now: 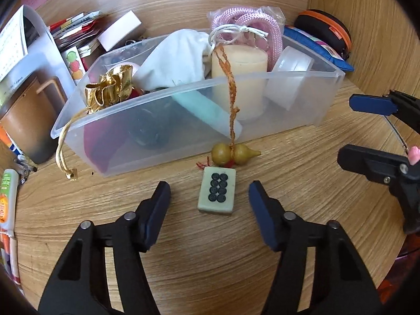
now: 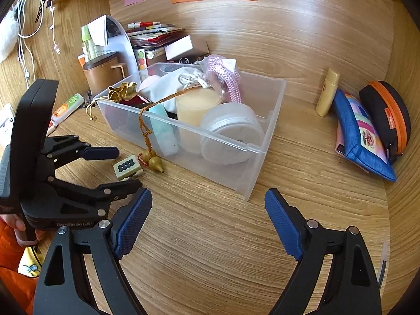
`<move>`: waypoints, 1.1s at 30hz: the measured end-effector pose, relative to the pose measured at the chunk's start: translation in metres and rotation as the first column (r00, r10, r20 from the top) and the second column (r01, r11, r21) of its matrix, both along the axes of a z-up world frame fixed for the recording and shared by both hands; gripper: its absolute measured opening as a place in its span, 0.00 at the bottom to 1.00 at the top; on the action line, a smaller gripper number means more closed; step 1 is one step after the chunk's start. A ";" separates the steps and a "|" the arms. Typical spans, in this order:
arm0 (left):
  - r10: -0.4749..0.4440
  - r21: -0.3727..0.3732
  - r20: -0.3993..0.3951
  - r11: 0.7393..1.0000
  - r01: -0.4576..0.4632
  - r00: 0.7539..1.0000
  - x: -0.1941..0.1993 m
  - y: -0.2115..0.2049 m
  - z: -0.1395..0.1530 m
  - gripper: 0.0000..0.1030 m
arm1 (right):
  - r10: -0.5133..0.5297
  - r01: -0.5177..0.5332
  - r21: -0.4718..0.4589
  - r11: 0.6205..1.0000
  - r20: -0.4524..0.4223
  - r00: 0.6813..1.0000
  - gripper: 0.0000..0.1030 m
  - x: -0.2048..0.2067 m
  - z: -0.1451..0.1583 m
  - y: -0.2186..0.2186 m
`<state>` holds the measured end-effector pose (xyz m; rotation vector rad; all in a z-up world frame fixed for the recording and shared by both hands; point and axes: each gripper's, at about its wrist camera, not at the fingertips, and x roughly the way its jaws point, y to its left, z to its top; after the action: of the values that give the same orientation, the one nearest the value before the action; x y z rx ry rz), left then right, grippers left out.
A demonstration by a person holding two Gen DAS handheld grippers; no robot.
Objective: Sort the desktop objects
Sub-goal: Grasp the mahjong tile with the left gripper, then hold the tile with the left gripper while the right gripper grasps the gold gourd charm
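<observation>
On the wood-grain desk (image 1: pixel 302 178), a pale green mahjong tile with eight dark circles (image 1: pixel 217 193) lies face up just in front of a translucent plastic storage bin (image 1: pixel 183 110). The left tool (image 1: pixel 209 211) hovers low over the desk with its blue-padded jaws spread wide on either side of the tile, touching nothing. Just beyond the tile, a small brown double-bulbed gourd charm (image 1: pixel 233 154) lies against the bin's front wall, its braided orange cord (image 1: pixel 231 89) running up over the rim toward a cream cylindrical candle (image 1: pixel 240 78) inside. A gold drawstring pouch (image 1: pixel 110 89), white cloth bag (image 1: pixel 176 60) and pink rope (image 1: pixel 236 21) also fill the bin. The right tool (image 2: pixel 208 223) stands open and empty nearer the desk's front edge, its jaws well apart. By the desk's right edge lean a blue fabric pouch (image 2: pixel 359 134) and a black case with orange zip (image 2: pixel 386 115).
</observation>
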<state>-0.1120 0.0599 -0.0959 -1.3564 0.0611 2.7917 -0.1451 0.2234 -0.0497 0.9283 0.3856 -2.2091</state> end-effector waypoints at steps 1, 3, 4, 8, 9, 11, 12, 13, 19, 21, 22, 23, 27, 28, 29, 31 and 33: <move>-0.005 0.011 0.003 1.000 0.005 1.000 -0.001 -0.001 -0.001 0.53 | 0.001 -0.001 0.003 1.000 -0.004 1.000 0.84 0.001 0.000 -0.001; -0.005 0.018 -0.001 1.000 0.005 1.000 -0.002 -0.003 -0.001 0.36 | 0.006 -0.006 0.011 1.000 -0.010 1.000 0.84 0.001 -0.001 -0.004; -0.007 0.023 -0.006 1.000 0.008 1.000 -0.002 -0.003 0.000 0.29 | 0.008 -0.008 0.012 1.000 -0.009 1.000 0.83 0.001 -0.001 -0.006; -0.032 0.050 -0.024 0.998 0.033 0.999 0.005 -0.007 0.001 0.23 | 0.025 -0.025 0.024 0.999 0.005 1.000 0.83 0.001 -0.004 -0.017; -0.029 0.052 -0.028 0.998 0.031 0.999 0.006 -0.009 0.002 0.23 | 0.030 -0.030 0.028 0.999 0.009 1.000 0.83 0.002 -0.005 -0.021; -0.019 0.069 -0.041 0.997 0.021 0.999 0.012 -0.019 0.008 0.23 | 0.046 -0.046 0.032 0.998 0.020 0.999 0.83 0.002 -0.008 -0.029; -0.012 0.073 -0.045 0.997 0.016 0.999 0.013 -0.022 0.008 0.23 | 0.054 -0.055 0.035 0.998 0.026 0.998 0.83 0.002 -0.009 -0.034; -0.007 0.083 -0.052 0.997 0.011 0.999 0.015 -0.026 0.009 0.23 | 0.063 -0.064 0.038 0.997 0.033 0.997 0.83 0.002 -0.010 -0.040; 0.026 0.113 -0.077 0.993 -0.017 0.997 0.025 -0.051 0.013 0.23 | 0.109 -0.114 0.052 0.992 0.084 0.990 0.79 -0.003 -0.021 -0.075; 0.030 0.125 -0.083 0.992 -0.020 0.996 0.027 -0.059 0.014 0.23 | 0.105 -0.111 0.062 0.992 0.098 0.990 0.71 -0.006 -0.025 -0.085; 0.032 0.128 -0.084 0.992 -0.021 0.996 0.028 -0.062 0.013 0.23 | 0.105 -0.113 0.066 0.991 0.106 0.989 0.69 -0.007 -0.027 -0.088; 0.033 0.131 -0.083 0.991 -0.022 0.996 0.028 -0.065 0.013 0.23 | 0.101 -0.109 0.074 0.991 0.111 0.989 0.66 -0.008 -0.029 -0.091; 0.016 0.146 -0.053 0.989 -0.008 0.998 0.030 -0.073 0.008 0.23 | 0.092 -0.104 0.097 0.990 0.123 0.988 0.58 -0.009 -0.036 -0.104; 0.011 0.152 -0.046 0.988 -0.004 0.999 0.030 -0.075 0.007 0.23 | 0.092 -0.105 0.103 0.989 0.120 0.988 0.57 -0.008 -0.037 -0.106; 0.004 0.155 -0.041 0.988 0.003 0.999 0.030 -0.077 0.006 0.23 | 0.095 -0.107 0.104 0.989 0.118 0.989 0.56 -0.007 -0.038 -0.108; -0.003 0.143 -0.033 0.990 0.008 0.999 0.031 -0.077 0.005 0.23 | 0.100 -0.112 0.111 0.987 0.112 0.989 0.52 -0.005 -0.039 -0.112; -0.003 0.152 -0.022 0.988 0.006 1.000 0.032 -0.080 0.004 0.23 | 0.102 -0.114 0.118 0.986 0.104 0.989 0.51 -0.004 -0.040 -0.116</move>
<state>-0.0802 -0.0205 -0.0922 -1.2891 -0.1447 2.7432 -0.1495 0.1073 -0.0895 1.0520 0.5196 -2.0513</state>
